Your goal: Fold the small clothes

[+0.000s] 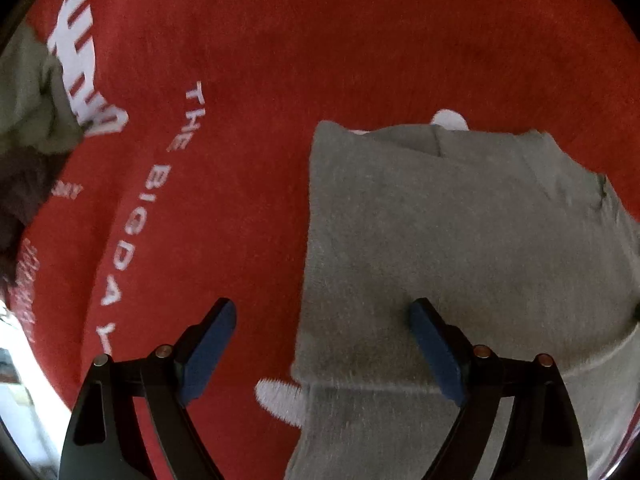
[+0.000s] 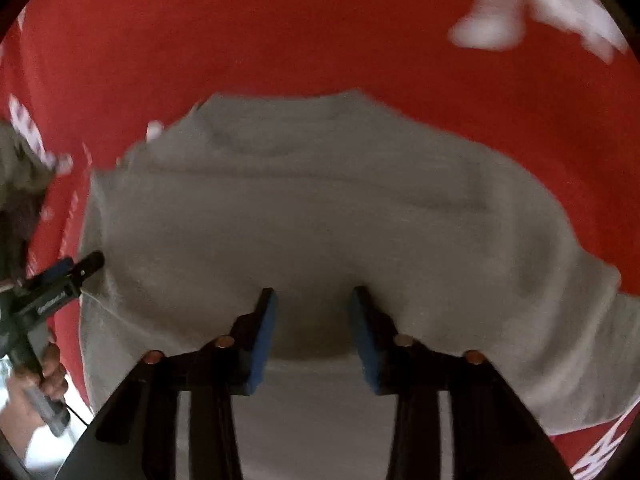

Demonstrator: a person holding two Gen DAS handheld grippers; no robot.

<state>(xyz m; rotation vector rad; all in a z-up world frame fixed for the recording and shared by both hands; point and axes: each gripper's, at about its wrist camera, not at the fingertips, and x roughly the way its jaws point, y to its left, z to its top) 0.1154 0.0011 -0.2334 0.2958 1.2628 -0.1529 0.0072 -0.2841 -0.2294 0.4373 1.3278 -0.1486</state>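
Red cloth (image 1: 320, 40) with white print fills the left wrist view, and a grey garment (image 1: 460, 240) lies flat on it, folded, taking up the right half from the near edge to about mid-frame. Its left edge runs straight from near to far. The left gripper (image 1: 324, 320) points down with its jaws spread wide; the left blue pad (image 1: 208, 352) hangs over bare red cloth, the right one over the garment, and the garment's left edge lies between them. Nothing is pinched. A second, olive-grey piece (image 1: 36, 100) sits crumpled at the far left edge, with something dark just nearer than it.

Blur softens the right wrist view. The same grey garment (image 2: 320, 220) spreads across the middle on the red cloth (image 2: 280, 32). The right gripper (image 2: 314, 300) points down over its near part, jaws partly apart, grey fabric showing between the pads (image 2: 264, 340); whether the pads press on it I cannot tell. At the left, a hand (image 2: 48, 376) holds the left gripper (image 2: 76, 268) at the garment's left edge.
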